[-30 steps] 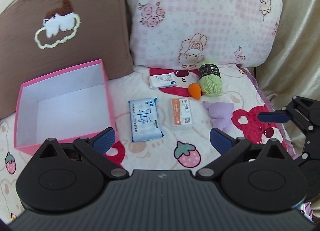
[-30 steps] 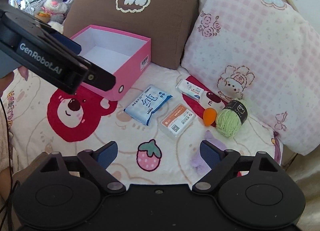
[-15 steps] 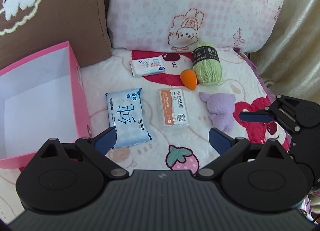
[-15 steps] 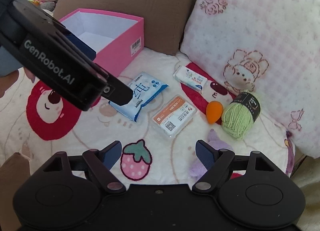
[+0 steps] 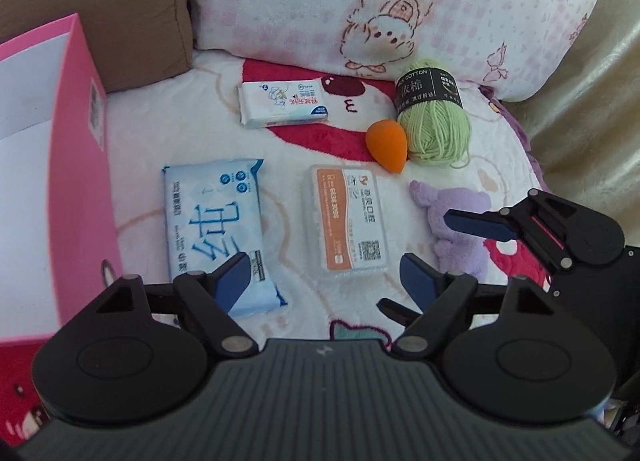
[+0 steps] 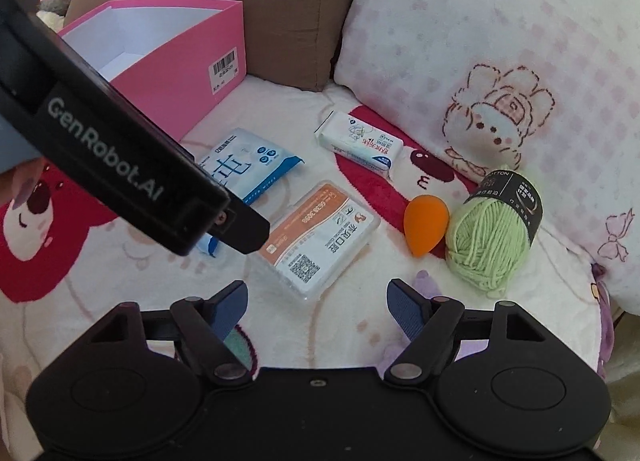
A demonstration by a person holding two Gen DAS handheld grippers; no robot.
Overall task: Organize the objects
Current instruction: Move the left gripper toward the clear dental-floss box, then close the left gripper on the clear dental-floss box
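- Both pairs of fingers are spread with nothing between them, and both have just been closing: the left gripper (image 5: 324, 275) hangs over the orange-labelled clear case (image 5: 347, 219) and the blue wipes pack (image 5: 218, 227); the right gripper (image 6: 316, 307) hangs just short of that case (image 6: 316, 235).
- On the printed blanket (image 5: 192, 101) also lie a white tissue pack (image 5: 284, 103), an orange sponge (image 5: 388, 145) touching a green yarn ball (image 5: 434, 123), and a purple plush toy (image 5: 460, 221).
- Left of the packs stands the pink box (image 6: 176, 69), open-topped; the white inside that shows is bare.
- Only the left view shows the whole plush, with the right gripper's fingers (image 5: 476, 223) over it.
- Only the right view shows the box's barcode sticker (image 6: 225, 69) and the left gripper's body crossing the wipes pack.
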